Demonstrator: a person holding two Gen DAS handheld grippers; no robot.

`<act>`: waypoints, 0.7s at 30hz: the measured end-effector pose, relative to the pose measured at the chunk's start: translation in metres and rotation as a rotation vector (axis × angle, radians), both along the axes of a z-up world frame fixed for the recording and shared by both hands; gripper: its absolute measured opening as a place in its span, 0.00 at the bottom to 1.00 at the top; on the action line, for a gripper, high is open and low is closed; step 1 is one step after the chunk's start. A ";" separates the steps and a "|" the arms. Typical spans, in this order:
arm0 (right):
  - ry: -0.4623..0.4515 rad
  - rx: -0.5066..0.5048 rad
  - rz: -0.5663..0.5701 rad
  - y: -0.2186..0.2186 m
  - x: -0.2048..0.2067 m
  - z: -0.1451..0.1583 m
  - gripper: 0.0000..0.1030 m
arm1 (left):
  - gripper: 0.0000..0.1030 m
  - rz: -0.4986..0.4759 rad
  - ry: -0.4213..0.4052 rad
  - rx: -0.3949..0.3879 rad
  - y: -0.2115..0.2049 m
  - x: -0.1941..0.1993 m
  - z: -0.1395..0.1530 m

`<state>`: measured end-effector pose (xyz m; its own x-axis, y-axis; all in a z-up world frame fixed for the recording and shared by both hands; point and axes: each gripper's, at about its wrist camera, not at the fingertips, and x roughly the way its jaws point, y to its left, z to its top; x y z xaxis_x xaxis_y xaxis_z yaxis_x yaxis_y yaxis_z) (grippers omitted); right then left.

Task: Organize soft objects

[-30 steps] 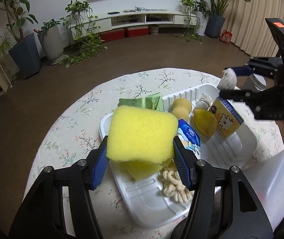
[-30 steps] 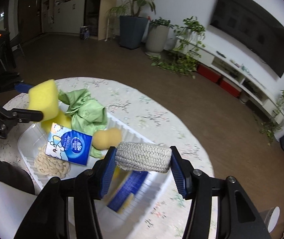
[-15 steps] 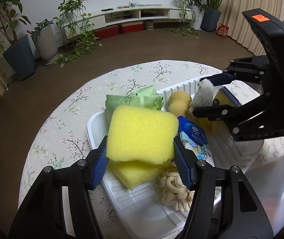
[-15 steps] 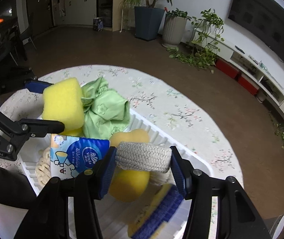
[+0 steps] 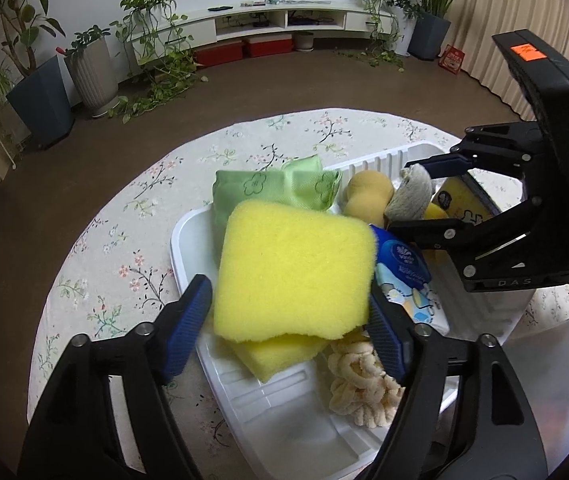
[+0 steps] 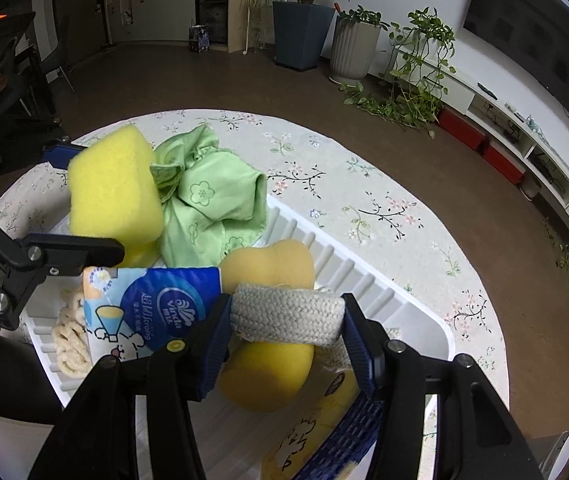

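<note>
Left gripper [image 5: 290, 312] hangs over the near end of a white tray [image 5: 280, 412] on a round table with a flowered cloth [image 5: 132, 240]. Its jaws have just been opening; a yellow sponge [image 5: 292, 276] sits between them, a gap shows at the left blue pad, the right pad looks close to or touching the sponge edge, hard to tell, so no real squeeze. That sponge rests tilted on a second yellow sponge [image 5: 280, 354] lying in the tray

Right gripper [image 6: 286, 332] is closed on a grey knitted roll [image 6: 286, 314], pads pressing both ends, roll held crosswise above the tray middle. In the left view the same roll [image 5: 410, 194] shows end-on between the black fingers

In the tray: green flowered cloth [image 6: 212, 208] bunched at the far corner, partly over the rim; a tan gourd-shaped sponge [image 6: 268, 266] beside it; a yellow rounded sponge [image 6: 266, 376] right under the roll; a blue tissue pack [image 6: 152, 312] leaning between the two grippers; a cream knotted rope piece [image 5: 360, 388] at the near side, just beside the lower yellow sponge; a yellow and blue pack [image 6: 324, 440] with a cartoon print at the right end

Floor is brown, potted plants [image 6: 304, 28] and a low white shelf [image 5: 268, 20] stand along the wall, well apart from the table
</note>
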<state>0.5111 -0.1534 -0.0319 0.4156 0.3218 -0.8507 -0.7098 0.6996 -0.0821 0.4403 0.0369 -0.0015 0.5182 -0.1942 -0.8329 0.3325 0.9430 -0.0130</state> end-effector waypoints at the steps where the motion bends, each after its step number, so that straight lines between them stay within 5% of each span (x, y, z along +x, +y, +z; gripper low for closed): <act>1: 0.000 0.001 -0.002 -0.001 0.001 0.000 0.56 | 0.73 0.001 0.003 0.001 0.000 0.000 -0.001; 21: -0.058 0.016 -0.023 -0.005 -0.014 0.020 0.69 | 0.96 0.036 -0.054 0.008 0.003 -0.018 0.018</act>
<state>0.4971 -0.1586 -0.0124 0.4713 0.3248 -0.8200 -0.6876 0.7176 -0.1110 0.4224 0.0399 0.0162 0.5693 -0.1683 -0.8047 0.2983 0.9544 0.0115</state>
